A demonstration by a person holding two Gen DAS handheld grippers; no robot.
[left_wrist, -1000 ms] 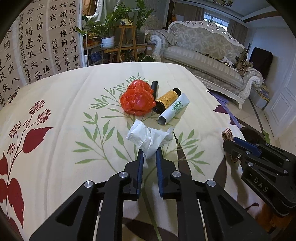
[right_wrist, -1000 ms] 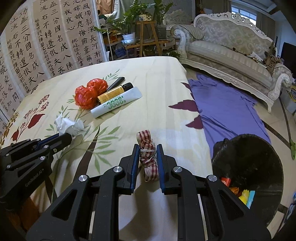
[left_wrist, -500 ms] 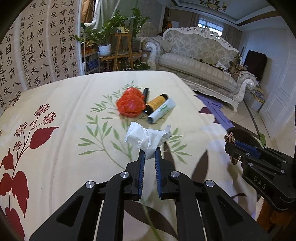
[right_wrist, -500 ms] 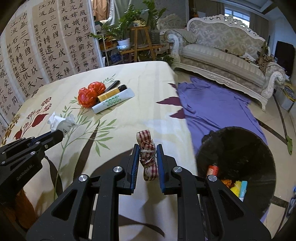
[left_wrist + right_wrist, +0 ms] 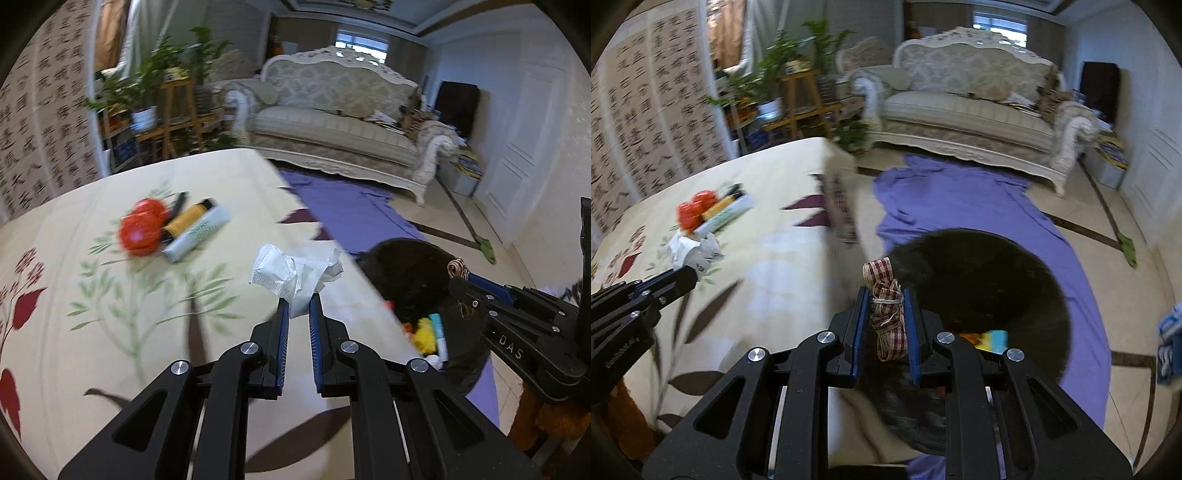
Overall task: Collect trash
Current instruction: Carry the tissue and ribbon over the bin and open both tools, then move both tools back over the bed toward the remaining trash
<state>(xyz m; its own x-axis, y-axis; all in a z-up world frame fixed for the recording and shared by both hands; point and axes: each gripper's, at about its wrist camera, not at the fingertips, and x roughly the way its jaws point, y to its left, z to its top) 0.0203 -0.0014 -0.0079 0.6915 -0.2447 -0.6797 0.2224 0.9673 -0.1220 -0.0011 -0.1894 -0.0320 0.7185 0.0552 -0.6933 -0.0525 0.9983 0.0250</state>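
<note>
A crumpled white tissue [image 5: 295, 275] was clamped between the narrowed fingers of the left gripper [image 5: 299, 301], above the table edge [image 5: 351, 273]. A checked ribbon bundle [image 5: 886, 314] was pinched by the right gripper [image 5: 884, 299], over the black trash bin [image 5: 997, 280] at 3 o'clock of the table.

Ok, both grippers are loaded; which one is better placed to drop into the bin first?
Right. The right gripper holds the checked ribbon at the black bin mouth; the left gripper holds the crumpled tissue over the table edge.
</note>
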